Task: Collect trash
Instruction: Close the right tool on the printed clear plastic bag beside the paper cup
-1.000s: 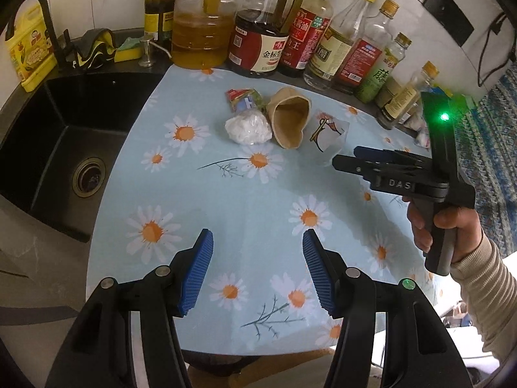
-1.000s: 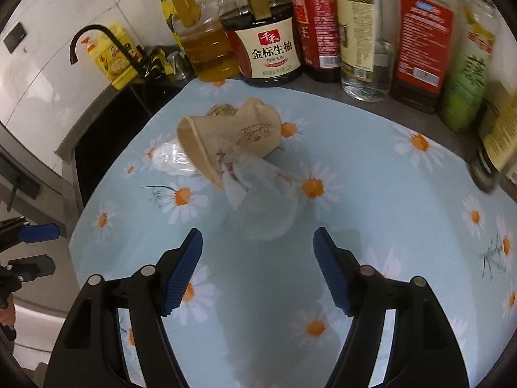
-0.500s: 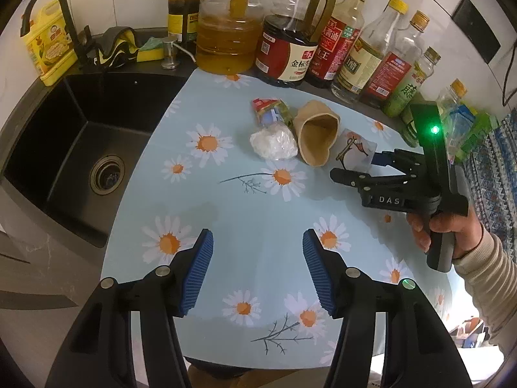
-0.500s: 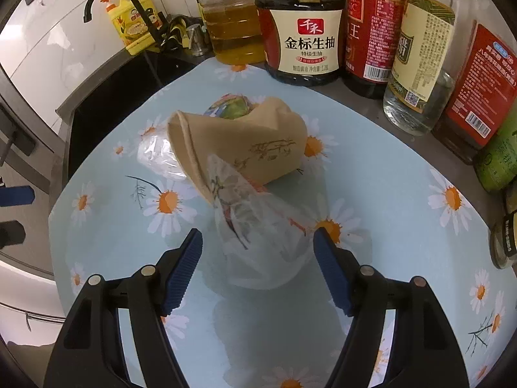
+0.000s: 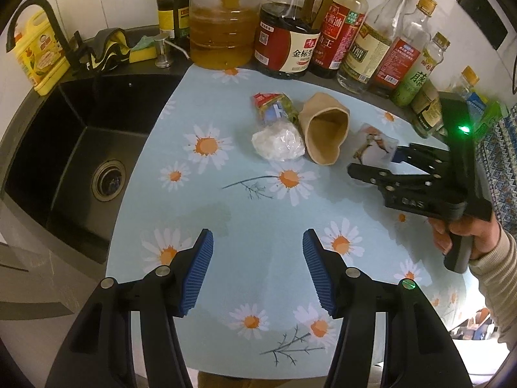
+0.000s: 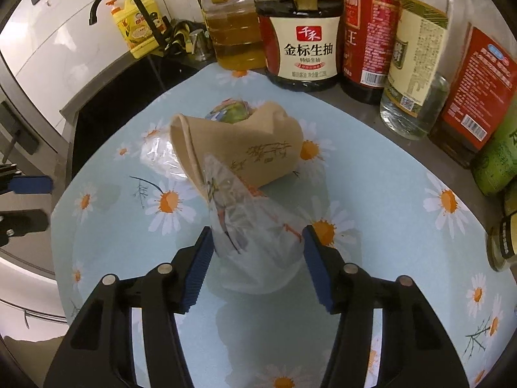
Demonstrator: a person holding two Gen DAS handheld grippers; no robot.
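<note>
Four pieces of trash lie on my daisy-print mat (image 5: pixel 258 213), bunched at upper centre of the left view: a brown paper cup (image 5: pixel 326 132) on its side, a white crumpled wad (image 5: pixel 278 142) to its left, a printed wrapper (image 5: pixel 274 110) behind that, and a clear printed plastic cup (image 6: pixel 252 236) to the right. In my right view the paper cup hides most of the wrapper and half of the wad, and the plastic cup's see-through wall makes its rim hard to trace. My right claw (image 6: pixel 258 252) is closing with the plastic cup between its jaws; the left pad (image 6: pixel 198 268) looks to meet the plastic, but whether the other pad touches I cannot tell. My left claw (image 5: pixel 257 271) stands partly spread over bare mat at lower centre, holding nothing, well short of the pile. Along the top edge I count at least nine bottles, most cut off at the neck, some labels too blurred to read. One black sink (image 5: pixel 64 161) fills the left, with one yellow jug (image 5: pixel 35 55) at upper left behind the tap.
</note>
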